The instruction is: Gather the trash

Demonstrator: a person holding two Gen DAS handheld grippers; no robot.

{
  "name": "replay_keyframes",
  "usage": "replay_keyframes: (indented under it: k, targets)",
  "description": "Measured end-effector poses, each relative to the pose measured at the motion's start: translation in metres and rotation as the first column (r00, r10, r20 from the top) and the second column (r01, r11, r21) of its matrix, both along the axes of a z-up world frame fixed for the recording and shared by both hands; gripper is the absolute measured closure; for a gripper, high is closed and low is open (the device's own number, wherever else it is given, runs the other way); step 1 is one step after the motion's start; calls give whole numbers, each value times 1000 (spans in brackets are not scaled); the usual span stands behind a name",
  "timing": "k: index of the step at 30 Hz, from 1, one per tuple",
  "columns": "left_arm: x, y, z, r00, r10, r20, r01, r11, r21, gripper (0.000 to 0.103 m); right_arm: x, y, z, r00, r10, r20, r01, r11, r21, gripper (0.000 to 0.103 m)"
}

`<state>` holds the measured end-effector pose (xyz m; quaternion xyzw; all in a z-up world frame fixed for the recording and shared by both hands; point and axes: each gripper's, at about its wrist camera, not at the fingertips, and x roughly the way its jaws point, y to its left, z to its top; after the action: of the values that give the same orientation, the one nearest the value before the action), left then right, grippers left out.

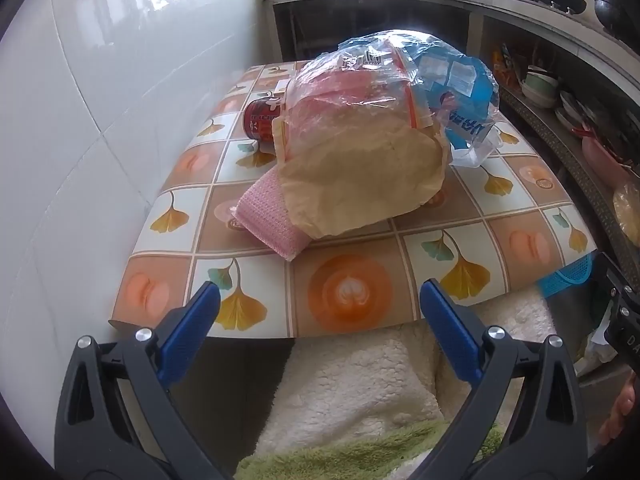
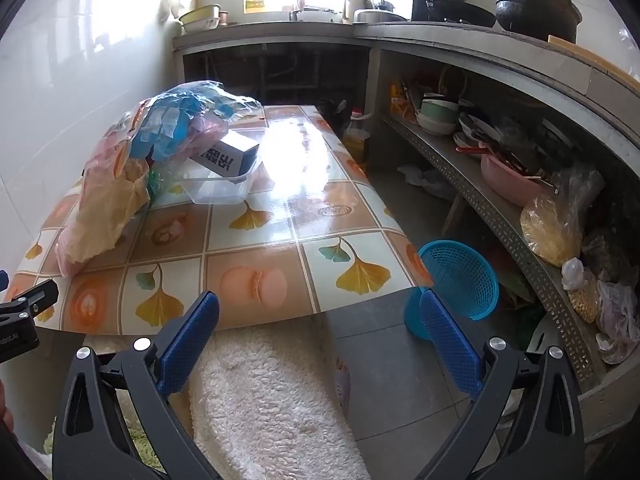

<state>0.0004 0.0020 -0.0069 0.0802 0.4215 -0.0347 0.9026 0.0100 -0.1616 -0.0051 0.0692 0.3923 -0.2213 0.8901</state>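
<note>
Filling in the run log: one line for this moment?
left gripper: open, empty | right gripper: open, empty | trash pile: on table, untouched | blue basket: floor

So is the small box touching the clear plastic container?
Touching. The right wrist view shows the small box resting tilted on the rim of the clear plastic container, with no gap between them.

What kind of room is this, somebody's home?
Most likely a home kitchen. Dark pots sit on a concrete counter, bowls crowd the shelf beneath it, and a small table with a ginkgo-leaf cover holds a heap of plastic bags.
</note>
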Motion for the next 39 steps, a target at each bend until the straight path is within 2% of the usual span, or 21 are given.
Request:
replay_keyframes:
  k: [39]
  targets:
    - [2, 3, -1, 1000, 3, -5, -3, 1000, 5, 7, -1, -2, -2, 1000, -6, 2, 6, 1000, 2, 5]
